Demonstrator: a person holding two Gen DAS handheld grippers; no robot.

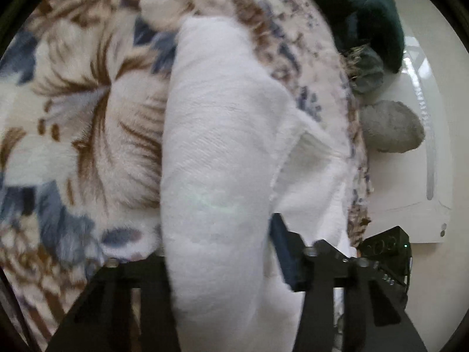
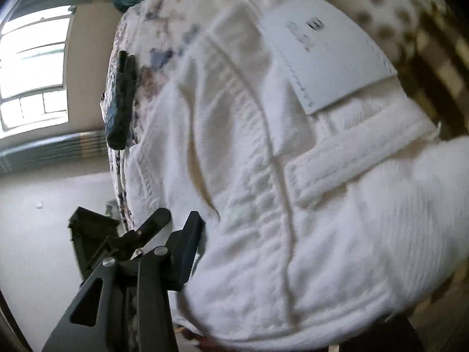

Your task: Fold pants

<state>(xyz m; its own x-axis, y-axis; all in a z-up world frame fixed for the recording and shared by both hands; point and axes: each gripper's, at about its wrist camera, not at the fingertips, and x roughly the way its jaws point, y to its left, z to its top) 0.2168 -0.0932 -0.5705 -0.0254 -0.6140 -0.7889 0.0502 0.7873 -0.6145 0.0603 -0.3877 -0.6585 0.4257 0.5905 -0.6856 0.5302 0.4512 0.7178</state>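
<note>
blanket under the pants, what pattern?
Floral blanket, brown and blue on cream; clearest in the left wrist view.

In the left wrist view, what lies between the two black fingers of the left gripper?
White denim pants: a thick fold fills the left gripper, seen in the left wrist view.

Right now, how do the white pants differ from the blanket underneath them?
The white pants are plain, with stitched seams and a belt loop; the blanket carries a brown and blue leaf print. The pants look like ribbed woven cloth; the blanket looks fluffy. The pants are bunched and draped across the left tool; the blanket lies spread out. Both are soft fabric.
</note>
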